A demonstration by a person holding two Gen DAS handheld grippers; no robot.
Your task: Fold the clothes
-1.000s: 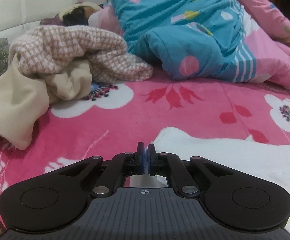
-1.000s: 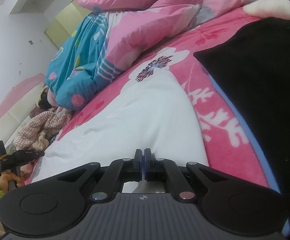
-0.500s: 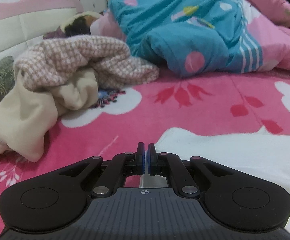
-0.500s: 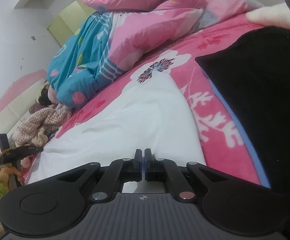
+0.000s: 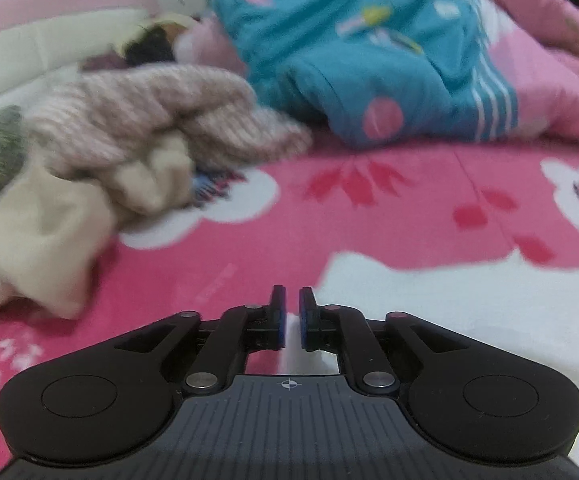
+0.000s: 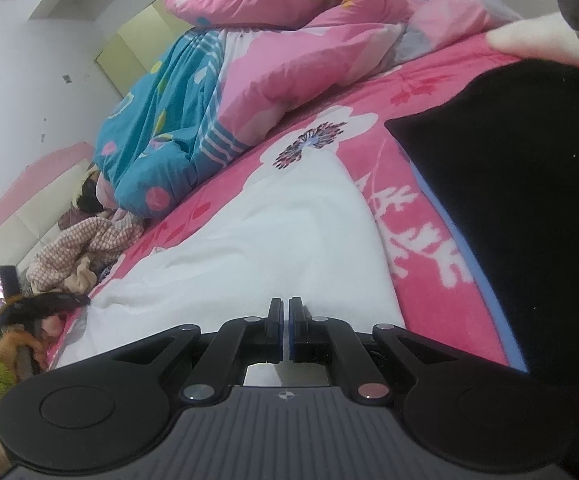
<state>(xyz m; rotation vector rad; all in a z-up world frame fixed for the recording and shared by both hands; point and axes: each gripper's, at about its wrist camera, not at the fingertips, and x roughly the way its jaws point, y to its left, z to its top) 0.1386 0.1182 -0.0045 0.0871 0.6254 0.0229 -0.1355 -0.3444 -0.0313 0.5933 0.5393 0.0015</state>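
Note:
A white garment (image 6: 273, 240) lies spread on the pink flowered bed; it also shows at the lower right of the left wrist view (image 5: 469, 312). My left gripper (image 5: 293, 316) sits low at the garment's left edge with its jaws a narrow gap apart, white cloth showing between and behind them. My right gripper (image 6: 285, 330) is shut on the near edge of the white garment. The left gripper also shows far left in the right wrist view (image 6: 45, 308).
A heap of checked pink and cream clothes (image 5: 129, 152) lies at the left. A blue and pink duvet (image 5: 389, 60) is bunched at the back. A black garment (image 6: 529, 200) lies to the right of the white one. A padded headboard (image 5: 29, 48) stands behind.
My left gripper's jaws have parted slightly from fully shut, and the left view has shifted and blurred. My right gripper stays shut and has hardly moved.

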